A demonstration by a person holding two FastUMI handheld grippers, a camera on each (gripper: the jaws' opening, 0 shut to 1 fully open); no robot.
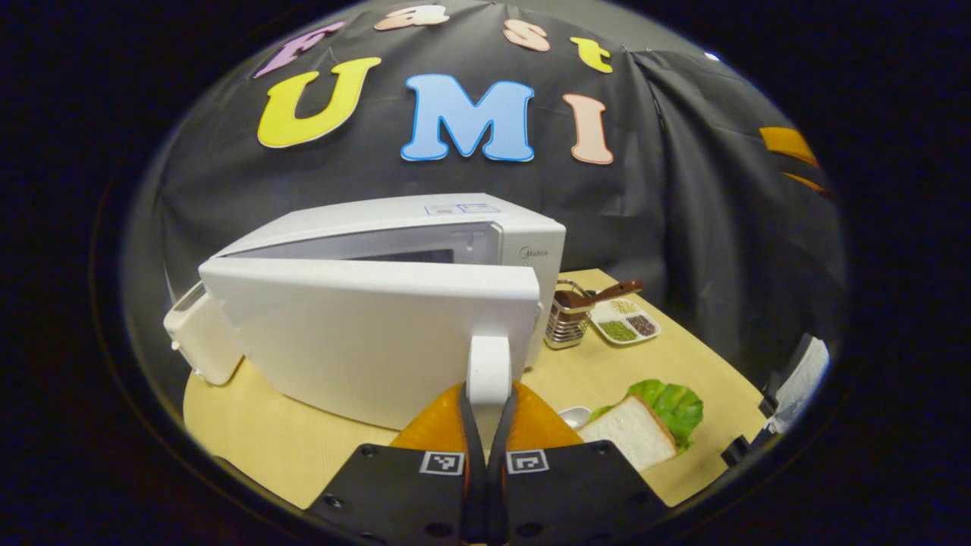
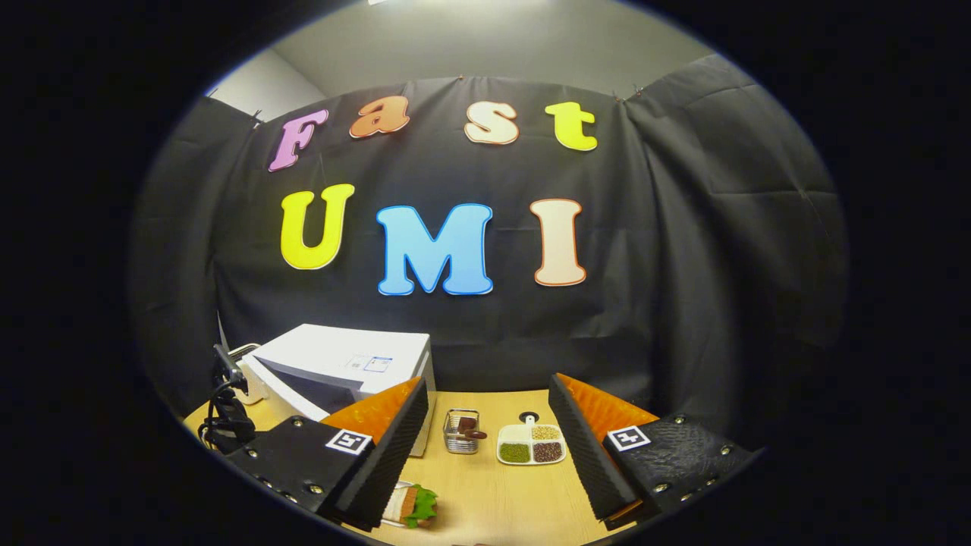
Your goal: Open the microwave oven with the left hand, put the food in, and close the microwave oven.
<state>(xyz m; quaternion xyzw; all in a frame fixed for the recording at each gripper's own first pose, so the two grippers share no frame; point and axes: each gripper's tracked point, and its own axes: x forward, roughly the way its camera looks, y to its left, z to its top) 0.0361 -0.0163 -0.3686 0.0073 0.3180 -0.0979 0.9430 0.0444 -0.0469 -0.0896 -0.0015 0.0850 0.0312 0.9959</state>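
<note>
Gripping the door handle (image 1: 488,364), the left gripper (image 1: 486,425) has its fingers pressed on both sides of it, and the microwave (image 1: 425,235) door (image 1: 372,326) stands partly swung out over the table (image 1: 250,432). The sandwich (image 1: 645,425) lies near the table's front edge. The right gripper (image 2: 485,447) hangs wide open, holding nothing, above bare tabletop in front of the seed tray (image 2: 531,447) and wire basket (image 2: 459,432).

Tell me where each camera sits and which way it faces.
Left gripper view: rides the left tongs, shut on the door handle of the half-open microwave.
Right gripper view: rides the right tongs, open, held higher, facing the booth wall over the table.
Shared: microwave, sandwich, utensil holder, divided dish.
</note>
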